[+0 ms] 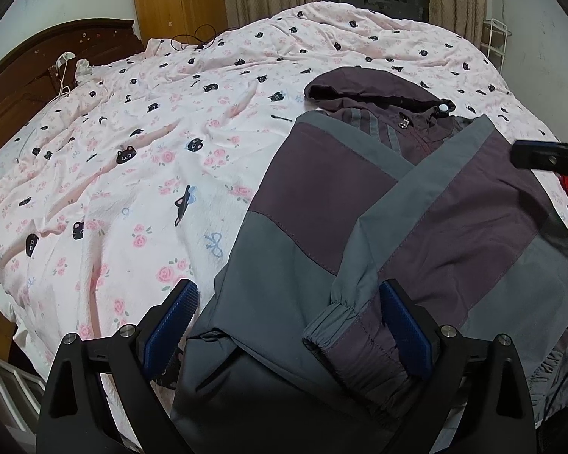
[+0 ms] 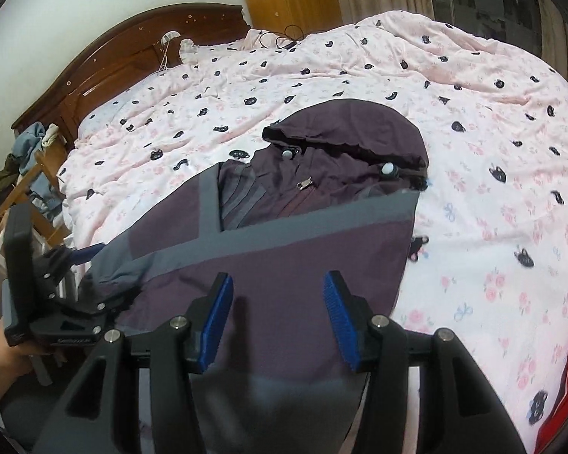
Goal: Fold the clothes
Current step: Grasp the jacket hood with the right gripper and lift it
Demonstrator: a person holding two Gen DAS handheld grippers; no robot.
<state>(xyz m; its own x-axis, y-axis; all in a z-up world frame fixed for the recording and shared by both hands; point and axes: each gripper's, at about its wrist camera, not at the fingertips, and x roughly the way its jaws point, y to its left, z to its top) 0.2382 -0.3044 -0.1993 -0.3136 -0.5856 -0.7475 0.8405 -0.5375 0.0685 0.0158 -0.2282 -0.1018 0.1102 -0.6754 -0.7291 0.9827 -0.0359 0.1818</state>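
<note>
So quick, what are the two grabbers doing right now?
Left gripper: open, the jacket lying between its jaws, not pinched.
Right gripper: open, holding nothing, above the jacket.

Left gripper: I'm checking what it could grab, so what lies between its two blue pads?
In the left wrist view, the left gripper stands open over the jacket; grey body fabric and the elastic sleeve cuff lie between its pads.

Two wrist-mounted fisheye cameras look steeply down and forward across a bed (image 1: 113,196), each from just behind its own blue-padded fingers. The left view sits close over the near left edge of a purple-and-grey jacket (image 1: 378,204); the right view sits close above its lower right part. Both share the jacket, the pink bedspread and the wooden headboard (image 2: 125,49) beyond.
</note>
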